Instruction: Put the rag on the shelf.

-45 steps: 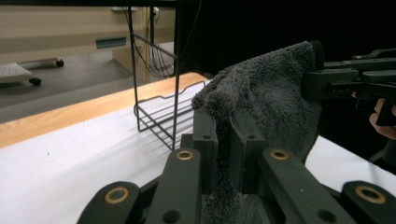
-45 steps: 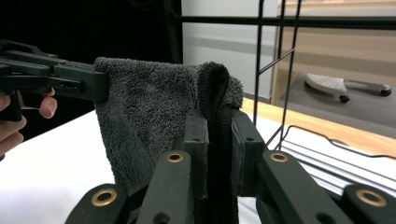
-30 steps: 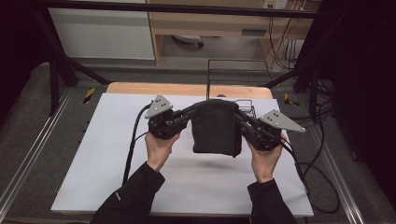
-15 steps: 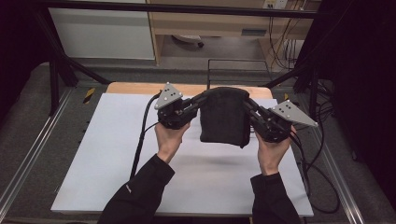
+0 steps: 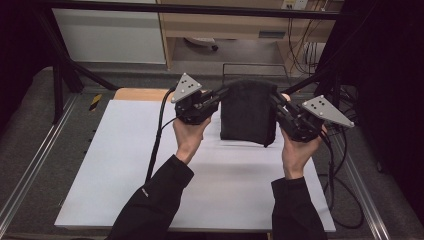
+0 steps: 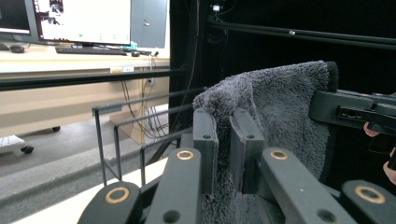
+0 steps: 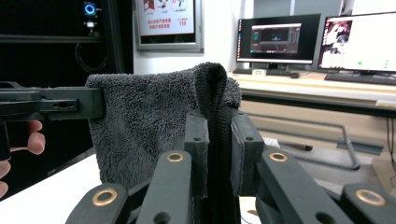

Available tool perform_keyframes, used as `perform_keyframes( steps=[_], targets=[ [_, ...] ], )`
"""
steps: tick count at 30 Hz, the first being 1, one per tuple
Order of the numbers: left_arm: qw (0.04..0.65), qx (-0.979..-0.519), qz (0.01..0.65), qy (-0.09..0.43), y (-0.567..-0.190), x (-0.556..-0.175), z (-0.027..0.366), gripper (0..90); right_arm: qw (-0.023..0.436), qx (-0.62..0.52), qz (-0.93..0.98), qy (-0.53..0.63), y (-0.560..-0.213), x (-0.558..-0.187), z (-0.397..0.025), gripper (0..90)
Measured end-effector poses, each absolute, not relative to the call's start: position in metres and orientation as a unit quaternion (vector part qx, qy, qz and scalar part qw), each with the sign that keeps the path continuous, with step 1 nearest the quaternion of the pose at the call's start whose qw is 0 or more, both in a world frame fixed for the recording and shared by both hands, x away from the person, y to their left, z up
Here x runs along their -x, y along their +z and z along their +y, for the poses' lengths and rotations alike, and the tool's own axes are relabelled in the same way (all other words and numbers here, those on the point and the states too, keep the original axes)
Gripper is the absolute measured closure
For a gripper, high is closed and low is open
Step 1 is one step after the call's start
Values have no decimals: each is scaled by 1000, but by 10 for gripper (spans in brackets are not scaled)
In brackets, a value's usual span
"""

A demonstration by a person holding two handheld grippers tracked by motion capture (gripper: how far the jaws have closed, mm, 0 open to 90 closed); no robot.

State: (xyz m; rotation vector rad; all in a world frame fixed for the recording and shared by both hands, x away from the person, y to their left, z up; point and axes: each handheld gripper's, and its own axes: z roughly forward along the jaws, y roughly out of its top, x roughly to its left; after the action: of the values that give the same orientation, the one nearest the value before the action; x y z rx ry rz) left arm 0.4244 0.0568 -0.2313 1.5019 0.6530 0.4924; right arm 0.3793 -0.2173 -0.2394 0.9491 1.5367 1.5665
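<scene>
Two grippers: we see both raised above the white table top (image 5: 125, 165), one at each top corner of a dark grey towel (image 5: 248, 112).
Towel: we find it hanging in the air between the two grippers, folded over so a doubled edge runs along its top, its lower edge clear of the table and casting a shadow on the white surface below.
Left gripper (image 5: 217, 95): held in the person's left hand (image 5: 189, 137); its jaws point toward the towel's top left corner in the high view.
Left jaws: in the left gripper view we see the two black pads (image 6: 205, 149) pressed in on fluffy towel (image 6: 280, 116) fabric, which bulges up between and above them; they are pinching the towel.
Right gripper (image 5: 277, 100): held in the person's right hand (image 5: 297, 152), at the towel's top right corner in the high view.
Right jaws: in the right gripper view the pads (image 7: 196, 151) squeeze a thick folded edge of the towel (image 7: 144, 126), which stands up in a dark ridge between them.
Across the towel: each gripper view shows the other gripper's black jaw clamped on the far corner, with fingertips behind it.
Table: white sheet over a wooden top (image 5: 137, 94), the wood showing at the far left edge.
Surroundings: a wire rack (image 5: 250, 67) stands past the table; monitors (image 7: 280, 39) sit on a desk in the right gripper view.
</scene>
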Motion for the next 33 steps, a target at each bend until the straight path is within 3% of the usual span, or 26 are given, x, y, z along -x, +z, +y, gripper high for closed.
perform_keyframes(
  steps=[33],
  targets=[
    [691, -621, 269, 255, -152, -452, 31, 816, 405, -359, 547, 638, -159, -409, -236, 801]
  ],
)
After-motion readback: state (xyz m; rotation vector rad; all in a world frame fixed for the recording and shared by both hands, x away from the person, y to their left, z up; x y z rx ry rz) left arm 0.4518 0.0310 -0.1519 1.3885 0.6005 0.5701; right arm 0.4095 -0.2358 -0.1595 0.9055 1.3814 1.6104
